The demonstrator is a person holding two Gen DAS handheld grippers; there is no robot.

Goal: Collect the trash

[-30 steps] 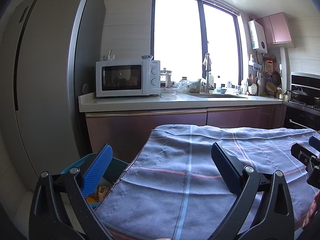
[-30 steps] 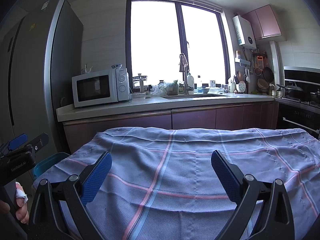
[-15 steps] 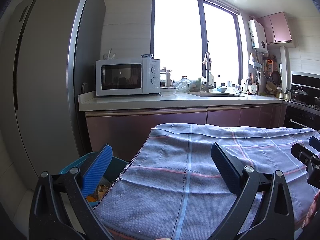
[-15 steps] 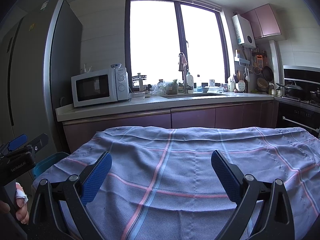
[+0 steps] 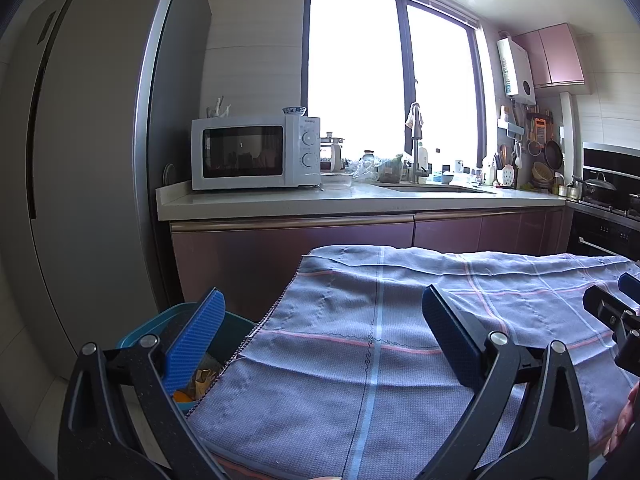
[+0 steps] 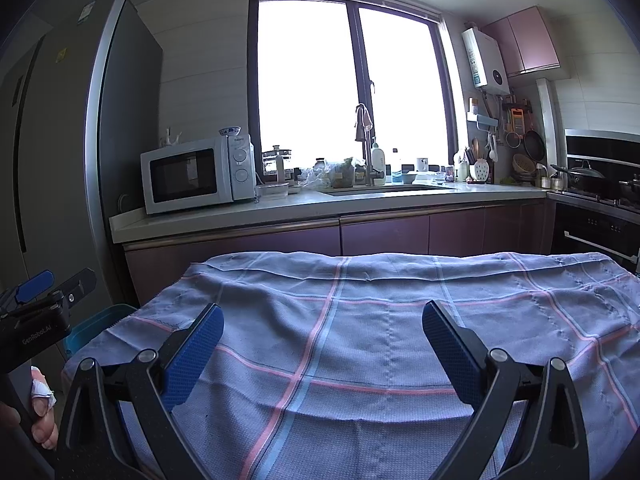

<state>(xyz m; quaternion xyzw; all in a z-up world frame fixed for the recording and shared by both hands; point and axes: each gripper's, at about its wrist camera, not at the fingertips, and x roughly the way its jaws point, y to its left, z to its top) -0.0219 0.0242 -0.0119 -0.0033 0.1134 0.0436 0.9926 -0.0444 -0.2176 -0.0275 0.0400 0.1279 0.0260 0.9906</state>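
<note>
One tablecloth [image 6: 360,340], one bin [image 5: 168,320], one microwave [image 5: 256,152], perhaps two pans.

A grey-violet cloth [image 6: 360,340] checked with thin pink and pale blue stripes covers the tabletop. Each black tool, the left tool [image 5: 322,332] and the right tool [image 6: 322,344], carries bright blue ribbed pads [image 6: 192,356]. At 8 o'clock of the cloth in the left view sits a teal bin [image 5: 160,320] with something orange inside. The microwave [image 5: 256,152] is white with a black door; the cabinet fronts [image 6: 384,236] are dusky mauve; the fridge [image 5: 88,160] is silver-grey.
</note>
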